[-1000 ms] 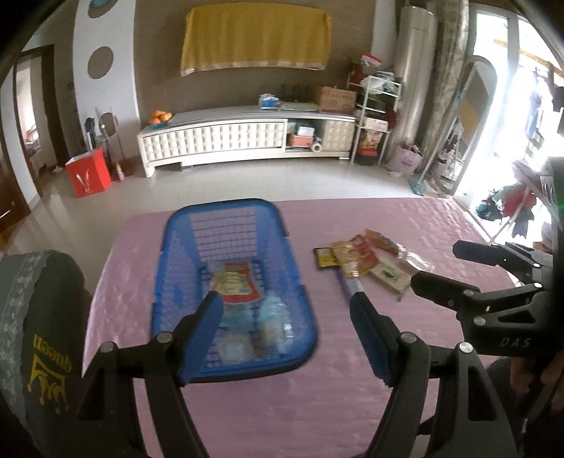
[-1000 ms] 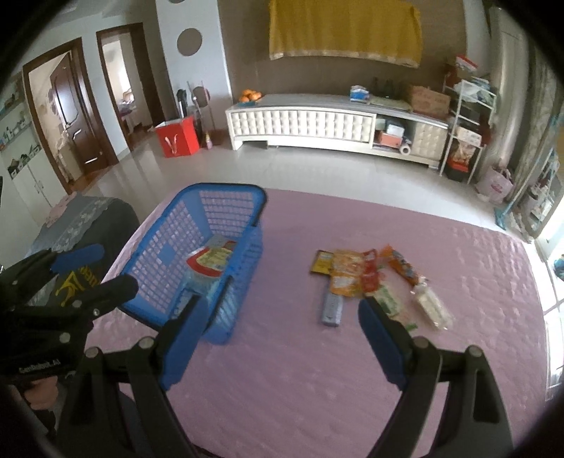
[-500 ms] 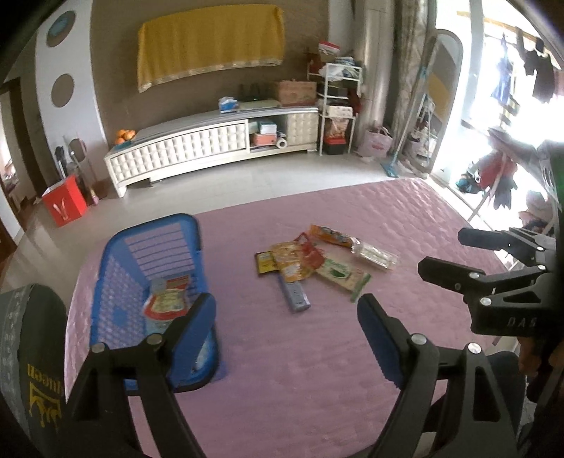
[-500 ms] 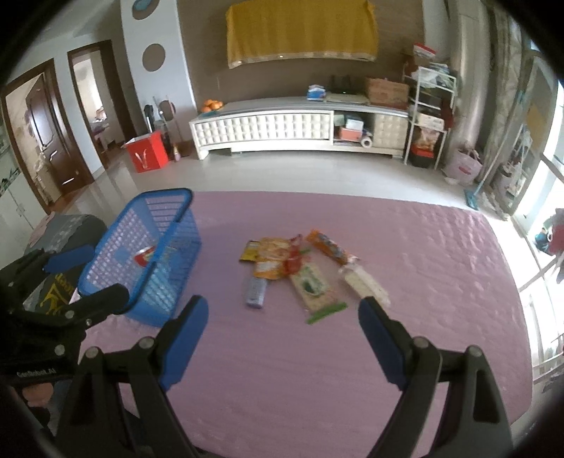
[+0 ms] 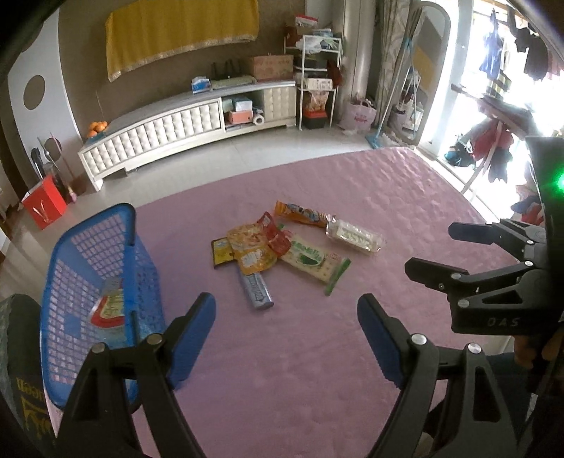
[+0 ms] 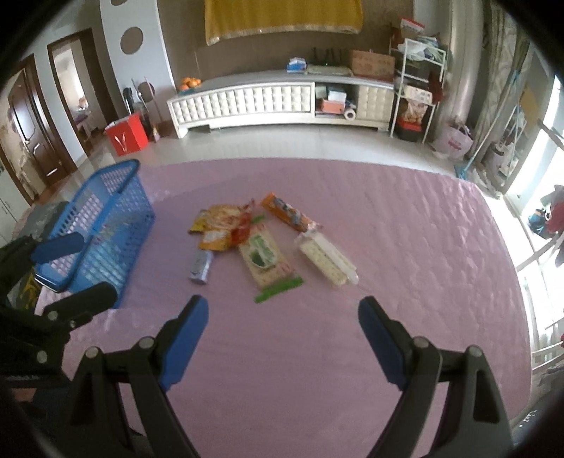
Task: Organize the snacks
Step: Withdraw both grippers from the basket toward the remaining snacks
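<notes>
White tufted TV cabinet (image 6: 278, 100) against brown back wall, landmark. Yellow cloth (image 6: 282, 16) hung on wall above cabinet. Oranges (image 6: 190, 82) on cabinet's left end; tissue box (image 6: 298, 64) and cardboard box (image 6: 372, 61) further right on top. Red bag (image 6: 126, 138) on pale tiled floor left of cabinet; dark wooden doors (image 6: 21, 119) beyond it. White wire shelf (image 6: 417, 88) right of cabinet, then tall silver column (image 6: 465, 77). Bright windows far right, daylight flooding in. Pink quilted table cover (image 6: 405, 229) in front of cabinet.
</notes>
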Motion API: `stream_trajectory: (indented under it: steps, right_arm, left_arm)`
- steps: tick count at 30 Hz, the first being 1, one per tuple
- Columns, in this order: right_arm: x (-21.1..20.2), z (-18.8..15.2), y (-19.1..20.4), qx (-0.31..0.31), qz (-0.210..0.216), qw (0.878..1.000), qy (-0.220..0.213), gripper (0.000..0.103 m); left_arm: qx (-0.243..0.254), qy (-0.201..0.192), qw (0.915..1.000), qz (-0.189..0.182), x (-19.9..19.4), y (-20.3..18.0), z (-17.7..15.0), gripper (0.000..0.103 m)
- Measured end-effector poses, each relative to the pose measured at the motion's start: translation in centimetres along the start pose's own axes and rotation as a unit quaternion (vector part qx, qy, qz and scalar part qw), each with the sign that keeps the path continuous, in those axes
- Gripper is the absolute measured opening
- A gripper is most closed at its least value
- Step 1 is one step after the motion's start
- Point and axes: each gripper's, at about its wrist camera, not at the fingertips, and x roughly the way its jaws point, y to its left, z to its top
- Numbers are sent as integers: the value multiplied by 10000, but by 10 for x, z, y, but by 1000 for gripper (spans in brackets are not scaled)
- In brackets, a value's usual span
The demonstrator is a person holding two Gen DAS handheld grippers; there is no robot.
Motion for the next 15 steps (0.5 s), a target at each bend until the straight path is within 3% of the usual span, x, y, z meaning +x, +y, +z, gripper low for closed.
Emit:
stream_trajectory:
  steps: [15]
  right_arm:
    - [82,1,-11,-406,203,9977,505,90]
  left_arm:
    - [-715,859,9937,-23,104,32,-12,81]
